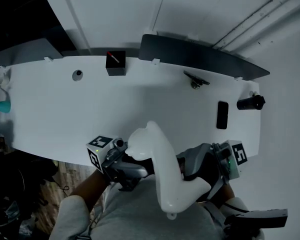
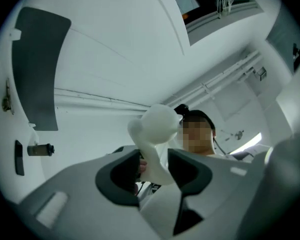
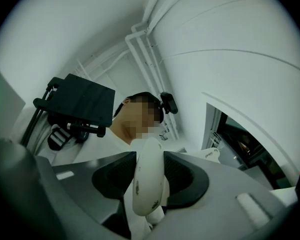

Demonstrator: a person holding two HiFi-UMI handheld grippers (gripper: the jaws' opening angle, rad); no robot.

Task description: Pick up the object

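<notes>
**Desk:** Where is the piece right now?

**Me:** I've got the white object (image 1: 162,171) up off the worktop (image 1: 140,104). It hangs in the air just in front of the near edge, above the person's lap (image 1: 135,214). It's a curved, bone-like thing, with a rounded bulb at the upper end and a fatter body bending down towards my right side.

**Desk:** Which side has it?

**Me:** My right gripper (image 3: 149,178). In the right gripper view the thick white body runs straight between the two dark pads and touches both. Those jaws are clamped on it.

**Desk:** And the left?

**Me:** My left gripper (image 2: 154,170) sits around the thin neck just below the bulb, but it isn't squeezing. In the left gripper view the neck leans against one pad, and I can see a gap between it and the other pad. So those jaws stand apart, with the piece loose between them. The bulb pokes out beyond the jaw tips.

**Desk:** What's on the worktop?

**Me:** There's a black box (image 1: 115,64) at the far edge, with a small round button (image 1: 77,75) to its left. A black cylinder (image 1: 250,103) lies at the right end, with a flat dark slab (image 1: 222,115) near it. All of them are well apart from both grippers.
</notes>
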